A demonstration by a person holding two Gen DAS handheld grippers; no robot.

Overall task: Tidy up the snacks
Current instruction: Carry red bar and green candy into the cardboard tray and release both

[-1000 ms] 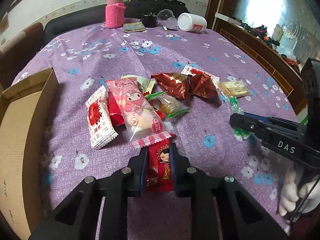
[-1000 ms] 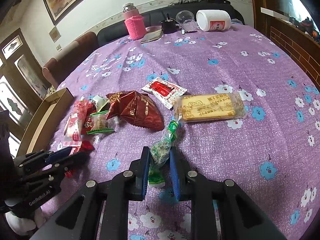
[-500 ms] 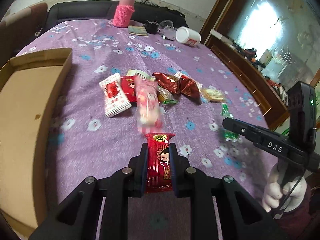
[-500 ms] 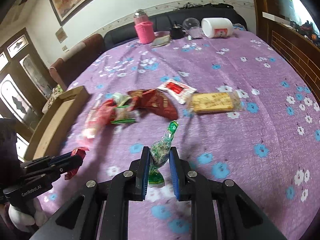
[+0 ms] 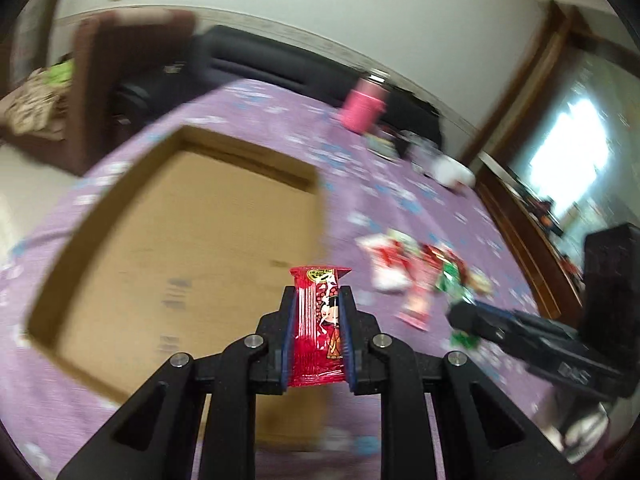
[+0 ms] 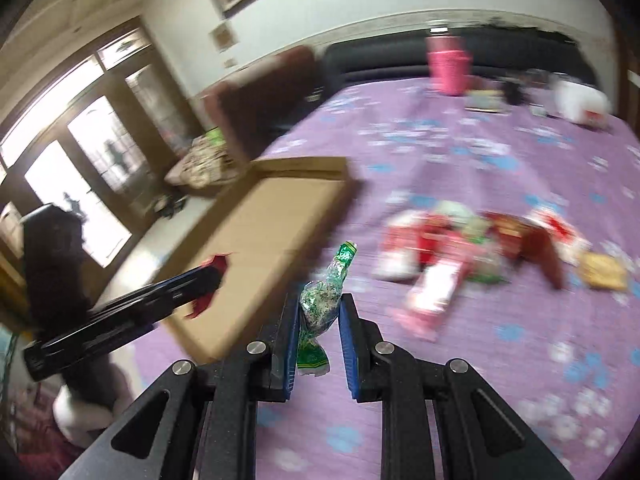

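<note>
Two wrapped snacks are held up off the bench, one in each gripper. Leftmost lies the shallow brown cardboard box (image 5: 192,256), open-topped on the purple flowered cloth (image 5: 420,208) of the bench; its near corner is cut off behind the left gripper's black arms, and its printed marks are smeared past reading. The left gripper (image 5: 318,336) has its jaws shut tight on a glossy red snack packet (image 5: 318,332) with a cartoon face and a round green-and-gold seal at the crimped top; the packet stands upright between the blue pads, over the box's right edge in this view. To the right, the loose pile of red, pink, white and green snack wrappers (image 5: 424,272) rests on the cloth, so blurred that single packets cannot be told apart. Further right, the right gripper (image 6: 319,320) has its jaws closed narrowly on a crinkled clear wrapper with green print (image 6: 320,304), twisted at the top and tilted rightward, its green tail hanging below the pads. From the left wrist view this wrapper is mostly hidden behind that gripper's black body. At the far bench edge a pink knitted-sleeve bottle (image 6: 448,64) and a white tub on its side (image 6: 580,102) are only hazy shapes.
</note>
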